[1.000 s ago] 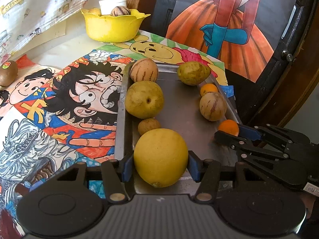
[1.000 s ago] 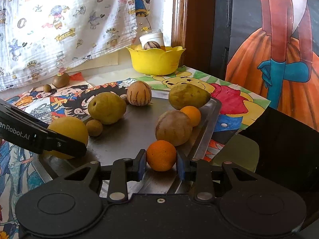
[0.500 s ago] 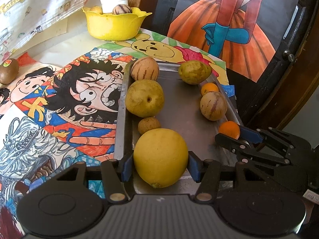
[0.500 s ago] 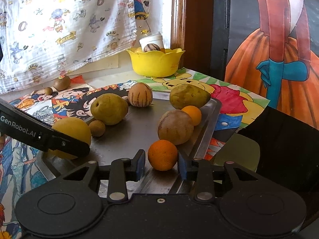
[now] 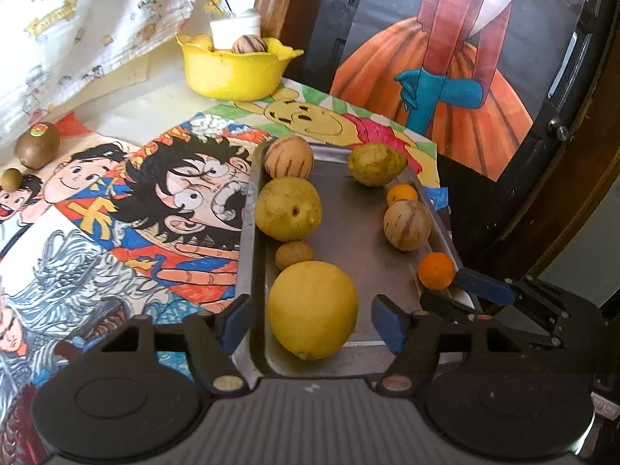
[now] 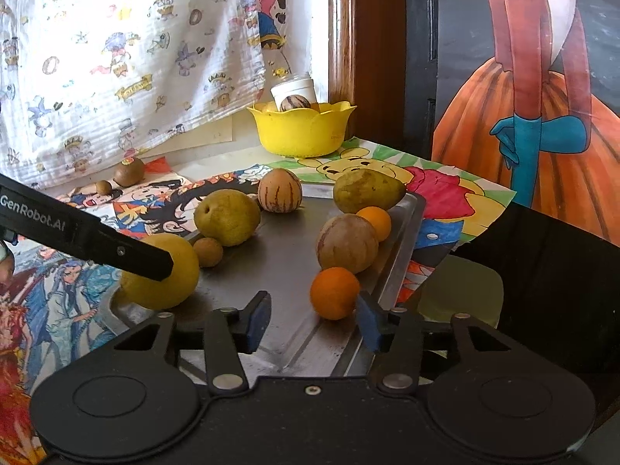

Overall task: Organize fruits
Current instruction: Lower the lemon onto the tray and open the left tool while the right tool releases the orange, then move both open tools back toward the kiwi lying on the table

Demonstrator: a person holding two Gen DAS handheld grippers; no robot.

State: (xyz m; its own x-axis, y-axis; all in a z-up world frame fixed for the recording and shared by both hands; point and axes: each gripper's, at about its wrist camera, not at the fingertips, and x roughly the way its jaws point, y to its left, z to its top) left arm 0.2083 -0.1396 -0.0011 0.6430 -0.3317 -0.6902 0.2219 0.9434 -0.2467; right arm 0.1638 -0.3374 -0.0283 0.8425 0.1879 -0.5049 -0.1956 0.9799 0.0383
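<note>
Where the surface [image 5: 128, 116] is covered by bright hand-coloured cartoon drawings [image 5: 155, 201], a white cartoon-printed cloth [image 6: 116, 58] hangs behind it and a rectangular grey metal tray [image 5: 364, 240] lies on the drawings, holding most of the fruit. Left tongs [image 5: 314, 323]: blue pads either side of a large round yellow citrus fruit [image 5: 312, 310] at the tray's near end, the jaws opening, a gap showing on both sides, the fruit resting on the tray. Right tongs [image 6: 314, 319]: jaws opening, a small bright orange [image 6: 335, 292] sitting on the tray between the pads, close to the right-hand pad and well clear of the other. Yellow scalloped plastic bowl [image 6: 302, 130]: at the far edge of the surface, holding a striped fruit, with a white cup [image 6: 294, 87] behind. Further tray contents, by size: yellow-green round pear [image 5: 288, 209] against the left rim; green-yellow pointed pear [image 5: 376, 164] at the far right corner; tan purple-striped melon-like fruit [image 5: 288, 157] at the far left corner; a second striped fruit [image 5: 407, 224] along the right rim; a second small orange [image 5: 403, 193] just beyond it; small brown round fruit [image 5: 294, 255] between the round pear and the citrus. Off the tray, far left on the surface: brown kiwi with a sticker [image 5: 38, 145]; tiny brown round fruit [image 5: 11, 179] beside it.
</note>
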